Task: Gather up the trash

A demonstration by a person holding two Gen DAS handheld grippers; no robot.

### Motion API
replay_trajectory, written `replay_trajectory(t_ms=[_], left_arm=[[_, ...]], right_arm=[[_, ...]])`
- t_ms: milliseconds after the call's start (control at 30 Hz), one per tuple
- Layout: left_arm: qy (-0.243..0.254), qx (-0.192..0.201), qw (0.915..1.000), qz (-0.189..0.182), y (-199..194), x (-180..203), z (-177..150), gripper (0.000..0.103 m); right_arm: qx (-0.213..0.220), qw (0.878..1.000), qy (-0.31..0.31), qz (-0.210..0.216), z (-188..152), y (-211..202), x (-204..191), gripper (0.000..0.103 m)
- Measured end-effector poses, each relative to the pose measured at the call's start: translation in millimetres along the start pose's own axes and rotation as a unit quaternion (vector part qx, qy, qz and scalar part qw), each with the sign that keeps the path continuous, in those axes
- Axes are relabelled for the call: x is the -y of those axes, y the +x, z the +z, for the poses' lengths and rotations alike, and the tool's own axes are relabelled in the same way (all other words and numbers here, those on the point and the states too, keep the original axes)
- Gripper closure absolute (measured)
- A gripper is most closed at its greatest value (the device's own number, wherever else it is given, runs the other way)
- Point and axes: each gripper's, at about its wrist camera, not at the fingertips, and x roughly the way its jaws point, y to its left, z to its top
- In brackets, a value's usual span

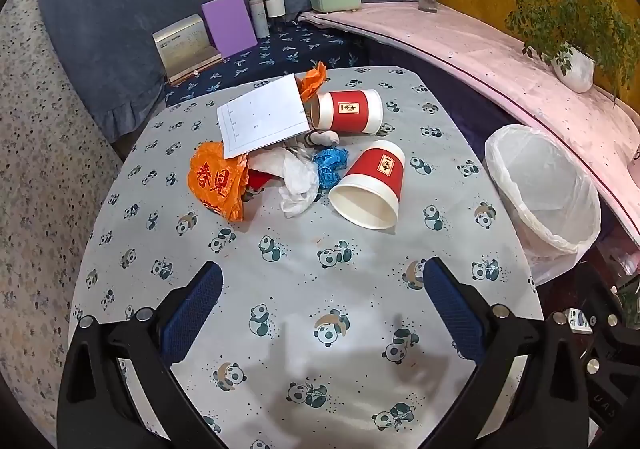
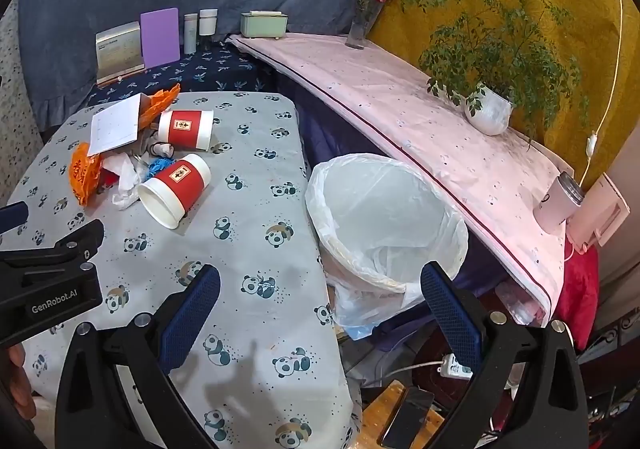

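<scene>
Both tongs stand fully open with nothing between their blue pads. Left gripper (image 1: 322, 303) hovers over bare panda-print tablecloth (image 1: 280, 289), clear of all litter. Right gripper (image 2: 320, 303) hovers above the table's right edge, its right pad over the lined trash bin (image 2: 452, 241).

Litter, left wrist view: all pieces are grouped at 12 o'clock from the left gripper, well apart from it.
- Near paper cup (image 1: 372, 185): red and white, on its side, mouth toward the camera, at 1 o'clock of the heap.
- Far paper cup (image 1: 348, 112): same pattern, on its side, behind the first.
- White paper sheet (image 1: 264, 117): lies tilted on top of the heap, touching the far cup.
- Orange plastic bag (image 1: 216, 181): at 9 o'clock of the heap, partly under the sheet. Second orange piece (image 1: 314, 79) behind the sheet.
- Crumpled white plastic (image 1: 296, 177) and blue wad (image 1: 330, 165): between the orange bag and the near cup.

Bin: stands off the table at 3 o'clock of the heap, beside the table edge, lined with a white bag, mouth open. Contents cannot be determined.

Surroundings: potted plant (image 2: 490, 113) and flower vase (image 2: 360, 29) on the pink shelf (image 2: 400, 109) behind the bin.
</scene>
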Motion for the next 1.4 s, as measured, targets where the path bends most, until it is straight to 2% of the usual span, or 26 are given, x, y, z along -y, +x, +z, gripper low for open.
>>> replay_trajectory(t_ms=[500,1400], left_arm=[[0.002,0.017,0.9998,-0.004,-5,-4,0,0.007],[0.002,0.01,0.9999,-0.012,-4,-6,-1,0.007]], right_arm=[[0.002,1.0,-0.002,-0.002,0,0,-2,0.007],[0.006,1.0,-0.001,-0.006,3,1,-2,0.007]])
